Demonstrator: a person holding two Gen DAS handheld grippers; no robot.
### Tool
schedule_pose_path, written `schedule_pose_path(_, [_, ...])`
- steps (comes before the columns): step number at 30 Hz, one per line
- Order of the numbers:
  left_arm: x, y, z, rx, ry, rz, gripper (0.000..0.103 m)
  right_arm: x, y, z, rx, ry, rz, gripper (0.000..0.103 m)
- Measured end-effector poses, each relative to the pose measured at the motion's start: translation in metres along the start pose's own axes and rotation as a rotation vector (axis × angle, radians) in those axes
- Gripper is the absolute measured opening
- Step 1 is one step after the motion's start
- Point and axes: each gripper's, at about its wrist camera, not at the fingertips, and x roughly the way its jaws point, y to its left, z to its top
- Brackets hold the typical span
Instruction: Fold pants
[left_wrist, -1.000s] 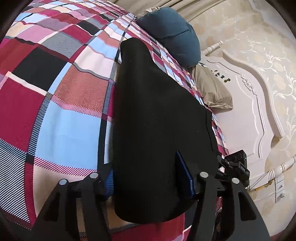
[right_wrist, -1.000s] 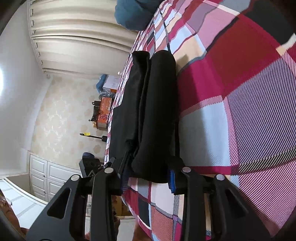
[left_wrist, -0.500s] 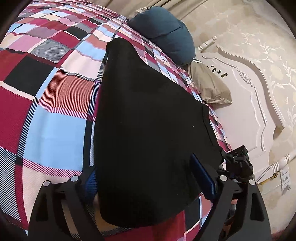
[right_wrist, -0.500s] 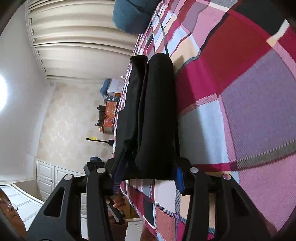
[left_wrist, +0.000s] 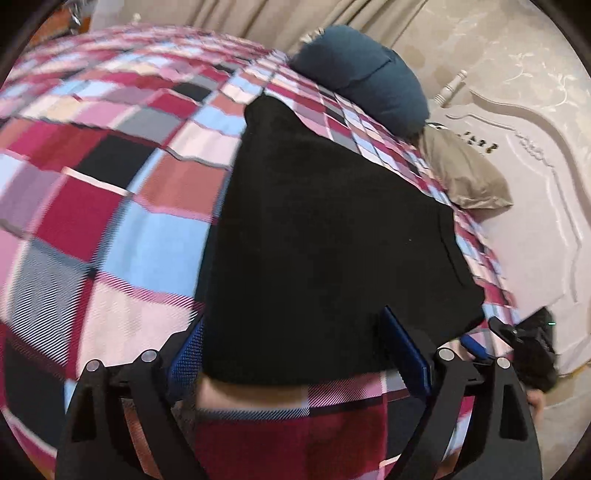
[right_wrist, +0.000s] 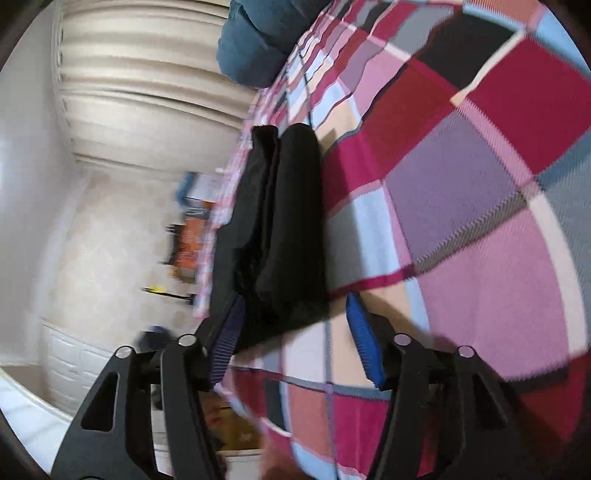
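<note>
Lying lengthwise on the plaid bed (left_wrist: 110, 236), pants (left_wrist: 314, 258) doubled leg on leg | left gripper (left_wrist: 299, 350) jaws wide, astride near end | right gripper (right_wrist: 295, 332) jaws wide, holding nothing, probably for squaring.

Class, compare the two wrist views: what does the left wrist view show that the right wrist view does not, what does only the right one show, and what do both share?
Only the left wrist view shows the tan pillow, the carved white headboard and the pants spread out wide. Only the right wrist view shows the white cabinet, an orange box on the floor, blurred, and the pants edge-on as stacked layers. Both show the black pants, the plaid bedspread, the blue cushion, the curtains, and an open claw: left claw, right claw.
</note>
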Motion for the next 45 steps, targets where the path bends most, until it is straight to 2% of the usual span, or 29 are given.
schedule_pose_path(4, [-0.017,-0.014,-0.012,0.05,-0.059,0.101,0.088,0.002,0.03,-0.02,-0.138,-0.038,-0.231,0.069])
schedule_pose_path(8, [-0.03,-0.025,-0.025,0.113,-0.093,0.167,0.088,0.012,0.064,-0.049,-0.34,-0.097,-0.516,0.078])
schedule_pose_path(11, [-0.036,-0.035,-0.034,0.163,-0.125,0.216,0.088,0.019,0.077,-0.066,-0.433,-0.131,-0.618,0.082])
schedule_pose_path(15, [-0.044,-0.042,-0.044,0.167,-0.144,0.254,0.088,0.025,0.083,-0.079,-0.483,-0.125,-0.648,0.083])
schedule_pose_path(20, [-0.041,-0.047,-0.053,0.167,-0.106,0.329,0.088,0.026,0.092,-0.09,-0.505,-0.135,-0.643,0.083])
schedule_pose_path(25, [-0.044,-0.047,-0.066,0.138,-0.113,0.319,0.088,0.025,0.096,-0.097,-0.512,-0.148,-0.638,0.083])
schedule_pose_path(30, [-0.044,-0.051,-0.075,0.151,-0.106,0.361,0.088,0.023,0.097,-0.103,-0.52,-0.148,-0.629,0.084])
schedule_pose_path(45, [-0.046,-0.053,-0.079,0.136,-0.098,0.359,0.088,0.02,0.099,-0.113,-0.52,-0.134,-0.617,0.084])
